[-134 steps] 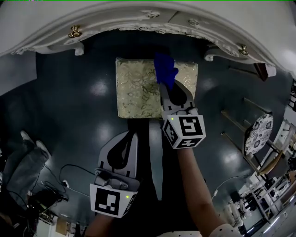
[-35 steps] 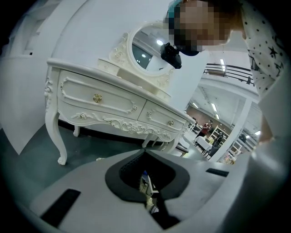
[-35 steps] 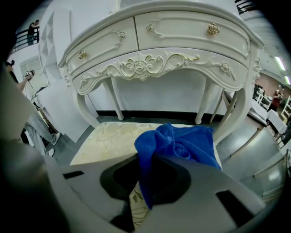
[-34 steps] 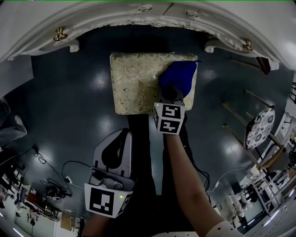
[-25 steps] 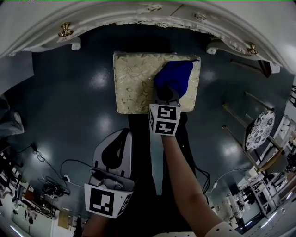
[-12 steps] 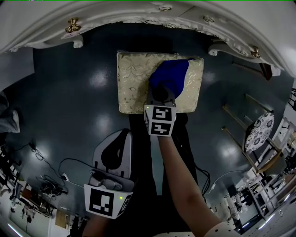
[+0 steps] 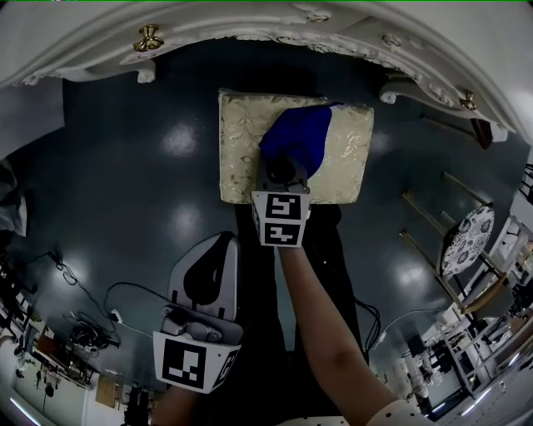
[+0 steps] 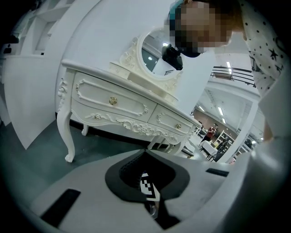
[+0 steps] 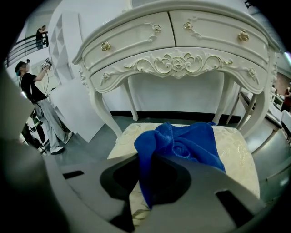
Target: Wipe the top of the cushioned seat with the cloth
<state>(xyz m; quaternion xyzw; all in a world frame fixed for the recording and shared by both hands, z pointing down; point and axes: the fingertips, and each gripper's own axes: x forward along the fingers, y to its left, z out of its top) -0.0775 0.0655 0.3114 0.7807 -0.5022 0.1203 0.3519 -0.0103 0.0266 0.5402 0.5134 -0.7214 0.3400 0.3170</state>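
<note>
Lower left of the head view: left gripper (image 7: 218, 248) held low over the dark floor (image 7: 125, 191), well short of the seat; its own view shows the tongs (image 8: 146, 154) pressed together at the tips with nothing pinched, only a marker cube (image 8: 148, 187) visible through the loop behind them.

Lower centre to mid-frame: bare forearm (image 7: 325, 333) reaching up the picture to the right gripper (image 7: 280, 169); its marker cube sits at the near edge of the seat.

Right gripper view: tongs (image 9: 148, 158) closed on a fold of the blue cloth (image 9: 186, 141); the pinched fold hangs down between them and the rest bunches and spreads ahead over the cushion.

Centre of the head view: cloth (image 7: 301, 136) lying on top of the cushioned seat (image 7: 237, 141), about the middle of it and trailing toward the far right corner; pale leaf-patterned upholstery bare on the left part and along the right edge; same seat (image 9: 238, 148) fills the lower middle of the right gripper view.

Top of the frame, beyond the seat: white carved dressing table (image 7: 250, 25) with brass knobs, the seat tucked just before it; drawers and curved legs plain in the right gripper view (image 9: 182, 61).

Far left of that view: a person (image 9: 38, 102) standing, well apart.
</note>
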